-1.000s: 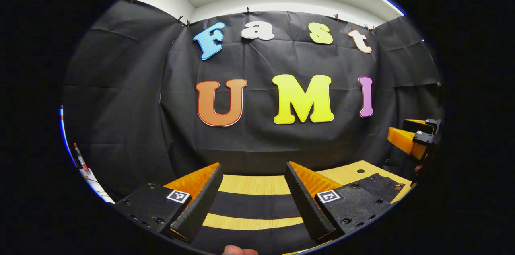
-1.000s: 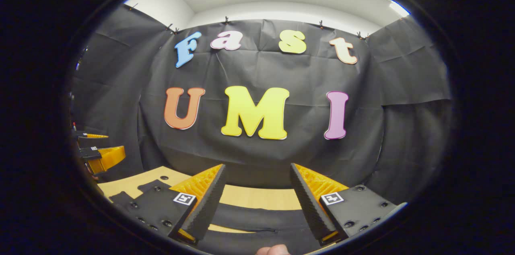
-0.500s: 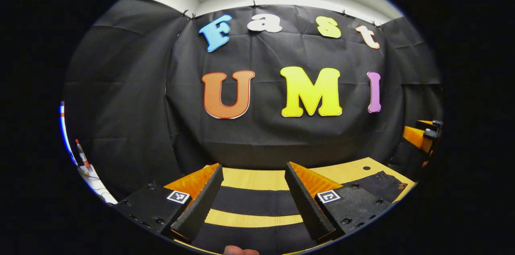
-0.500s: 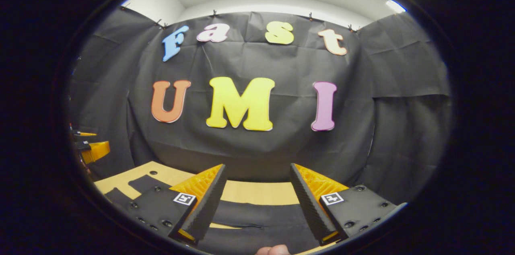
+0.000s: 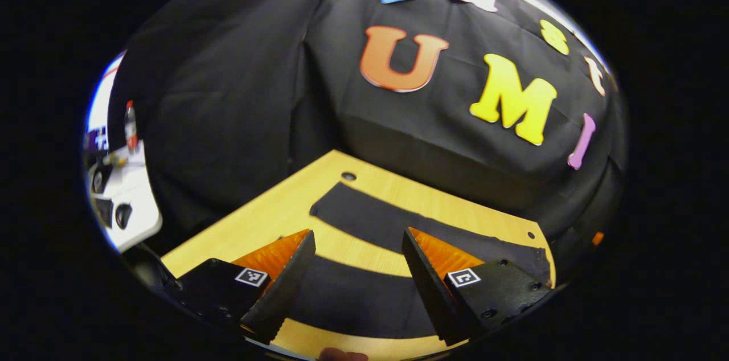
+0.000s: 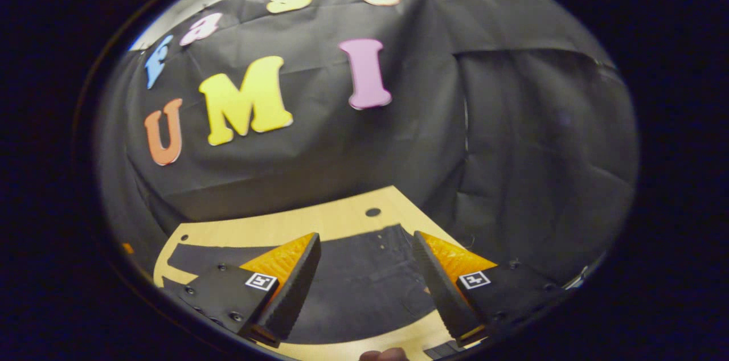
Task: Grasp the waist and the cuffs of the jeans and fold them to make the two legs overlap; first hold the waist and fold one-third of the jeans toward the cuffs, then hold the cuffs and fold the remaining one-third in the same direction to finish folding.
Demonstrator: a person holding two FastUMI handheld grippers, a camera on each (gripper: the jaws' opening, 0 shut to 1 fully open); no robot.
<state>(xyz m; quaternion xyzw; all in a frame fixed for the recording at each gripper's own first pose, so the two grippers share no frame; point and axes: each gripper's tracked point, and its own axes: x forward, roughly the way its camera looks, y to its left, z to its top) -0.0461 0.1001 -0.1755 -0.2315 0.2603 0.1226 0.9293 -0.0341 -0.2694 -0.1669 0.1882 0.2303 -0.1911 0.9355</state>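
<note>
Black jeans [image 5: 398, 224] lie flat on the wooden table [image 5: 267, 216] with the two legs spread apart. In the left gripper view, the far leg runs across the table and the near leg [image 5: 353, 298] passes between my fingers. My left gripper [image 5: 357, 234] hovers open above that near leg. In the right gripper view, the wider upper part of the jeans [image 6: 364, 275], with small buttons, lies under my right gripper [image 6: 365, 235], which is open and holds nothing. The legs [image 6: 191, 255] trail off to the left there.
Small round holes [image 5: 348, 176] [image 6: 373, 212] mark the table's corners near the black cloth wall. Beyond the table's left edge stands a white desk [image 5: 134, 210] with a bottle [image 5: 130, 124]. A fingertip [image 5: 342, 355] shows at the bottom edge.
Both grippers have tipped down toward the table and swung apart, the left toward the legs' end and the right toward the wider upper end. Both stayed open.
</note>
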